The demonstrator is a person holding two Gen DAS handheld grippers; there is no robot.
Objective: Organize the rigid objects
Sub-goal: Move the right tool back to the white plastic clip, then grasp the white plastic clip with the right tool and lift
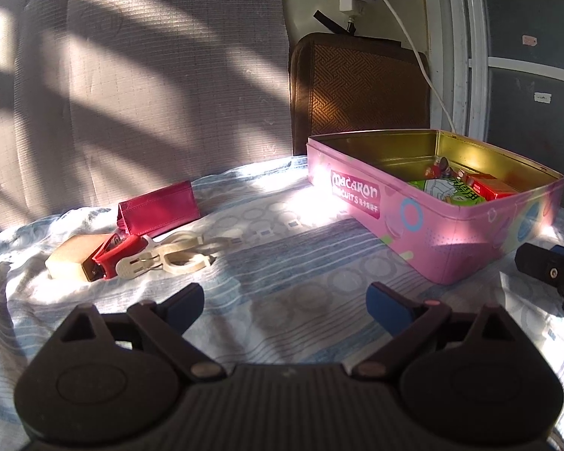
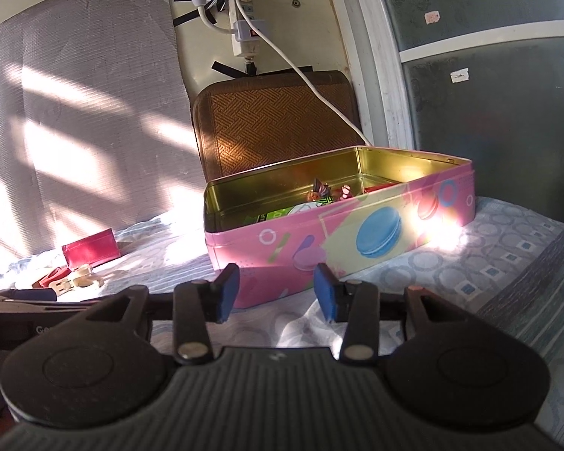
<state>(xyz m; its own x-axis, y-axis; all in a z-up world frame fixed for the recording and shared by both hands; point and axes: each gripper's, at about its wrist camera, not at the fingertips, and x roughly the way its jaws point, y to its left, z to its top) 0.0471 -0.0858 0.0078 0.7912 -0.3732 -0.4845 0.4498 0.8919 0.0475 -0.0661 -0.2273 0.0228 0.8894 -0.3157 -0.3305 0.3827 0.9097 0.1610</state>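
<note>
- Left claw [image 1: 284,300] is wide open and empty above the bed sheet [image 1: 282,263], tilted gently downward.
- At its 10 o'clock lie a wooden block [image 1: 69,261], a red clip [image 1: 114,253], a cream plastic clip [image 1: 169,257] and a magenta wallet [image 1: 158,206].
- At its 1 o'clock stands the pink macaron tin [image 1: 425,225], lid off, with small boxes inside.
- Right claw [image 2: 278,293] is partly open and empty, with the tin at its 12 o'clock.
</note>
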